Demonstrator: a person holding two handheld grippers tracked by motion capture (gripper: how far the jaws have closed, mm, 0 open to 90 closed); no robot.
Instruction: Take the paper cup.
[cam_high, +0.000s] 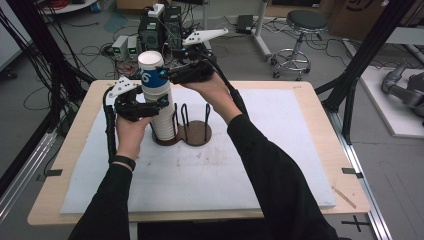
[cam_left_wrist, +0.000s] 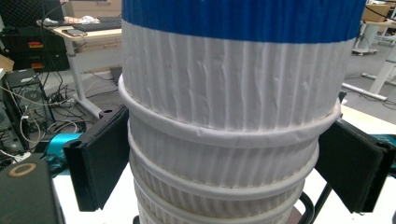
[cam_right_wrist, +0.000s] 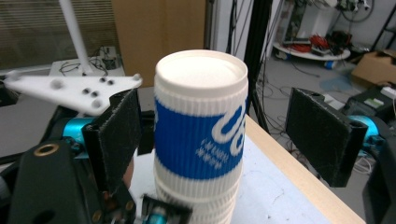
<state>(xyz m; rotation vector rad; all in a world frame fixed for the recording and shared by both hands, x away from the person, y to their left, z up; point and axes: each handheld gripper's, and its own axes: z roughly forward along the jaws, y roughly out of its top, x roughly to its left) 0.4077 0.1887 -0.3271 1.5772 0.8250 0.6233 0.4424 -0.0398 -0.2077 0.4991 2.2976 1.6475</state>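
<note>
A tall stack of upside-down ribbed white paper cups (cam_high: 164, 120) stands on one side of a brown two-place holder (cam_high: 199, 136) with black wire posts. The top cup (cam_high: 151, 70) has a blue band with white print. My left gripper (cam_high: 159, 105) clamps the stack at mid-height; in the left gripper view its pads (cam_left_wrist: 100, 158) press against the cup rims (cam_left_wrist: 224, 135). My right gripper (cam_high: 167, 75) is up at the top cup (cam_right_wrist: 201, 126) with its jaws on either side. A gap shows on both sides between its pads (cam_right_wrist: 322, 135) and the cup.
The holder sits on a white foam mat (cam_high: 280, 150) that covers a wooden table (cam_high: 320, 95). The holder's second place (cam_high: 196, 120) holds no cups. Behind the table are computer towers (cam_high: 160, 30), cables and a stool (cam_high: 300, 35). Black frame posts (cam_high: 360, 60) flank the table.
</note>
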